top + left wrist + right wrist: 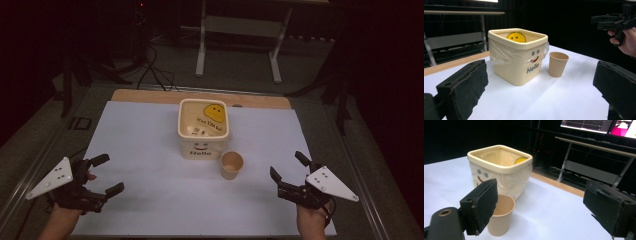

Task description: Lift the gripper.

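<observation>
Two grippers were in play here, and from the high view you had both held low at the near edge of the table (pixel 150 145), well apart. Your left gripper (pixel 106 175) sat at the near left with its jaws spread wide and nothing between them. Your right gripper (pixel 289 165) mirrored it at the near right, jaws also apart and empty. The cup (pixel 231 165) stood upright near the middle of the white sheet, just in front of the bin's right corner, and the bin (pixel 203 129) sat a bit further back with its yellow smiley inside.

In the left gripper view, your jaws rose at both bottom corners, wide open, with bare sheet between them. The bin (pixel 517 58), with "Hello" on its front and a plastic liner under the rim, was ahead, and the cup (pixel 558 64) was just to its right, close but not touching as far as I could tell. Your other hand showed at the top right.

In the right gripper view, the jaws were apart again. The cup (pixel 501 216) was close up, partly hidden behind the left jaw, with the bin (pixel 501 168) right behind it.
</observation>
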Available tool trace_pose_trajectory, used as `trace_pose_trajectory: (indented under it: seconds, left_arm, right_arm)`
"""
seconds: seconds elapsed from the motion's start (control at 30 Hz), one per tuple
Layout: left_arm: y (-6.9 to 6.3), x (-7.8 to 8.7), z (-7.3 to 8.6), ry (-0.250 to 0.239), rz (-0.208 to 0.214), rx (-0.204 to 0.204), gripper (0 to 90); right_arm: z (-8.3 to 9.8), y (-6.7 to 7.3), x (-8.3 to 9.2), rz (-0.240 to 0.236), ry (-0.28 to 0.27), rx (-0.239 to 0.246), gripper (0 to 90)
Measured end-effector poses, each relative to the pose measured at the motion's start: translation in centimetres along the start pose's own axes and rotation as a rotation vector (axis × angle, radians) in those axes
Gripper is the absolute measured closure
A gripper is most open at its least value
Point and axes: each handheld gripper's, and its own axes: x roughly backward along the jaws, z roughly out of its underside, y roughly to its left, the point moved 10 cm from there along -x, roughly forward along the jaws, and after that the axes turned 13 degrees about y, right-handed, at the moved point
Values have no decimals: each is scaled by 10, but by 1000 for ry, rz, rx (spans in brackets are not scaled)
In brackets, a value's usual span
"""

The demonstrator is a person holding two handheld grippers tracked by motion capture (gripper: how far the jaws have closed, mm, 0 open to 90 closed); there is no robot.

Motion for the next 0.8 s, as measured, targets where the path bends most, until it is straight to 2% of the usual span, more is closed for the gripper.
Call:
trace_pose_trajectory:
  seconds: [0.07, 0.33, 0.5, 0.57, 0.6, 0.8]
  left_arm:
    - [0, 0, -2, -12, -3, -1, 6]
    - [-2, 4, -11, -30, 35, 23, 6]
    - [-14, 3, -19, 20, 88, -18, 6]
    - [-15, 2, -21, 30, 94, -26, 5]
    - [-18, -1, -26, 57, 97, -52, 5]
    - [-18, -8, -42, 85, 138, -65, 6]
  right_arm:
    - [0, 0, 1, -1, 1, -12, 123]
    - [-4, -2, 5, 4, -14, -21, 124]
    - [-5, -1, 6, 3, -18, -20, 124]
    - [-5, -1, 7, 4, -16, -20, 124]
    - [-6, -2, 7, 6, -19, -18, 123]
    - [-6, -3, 8, -1, -15, -33, 124]
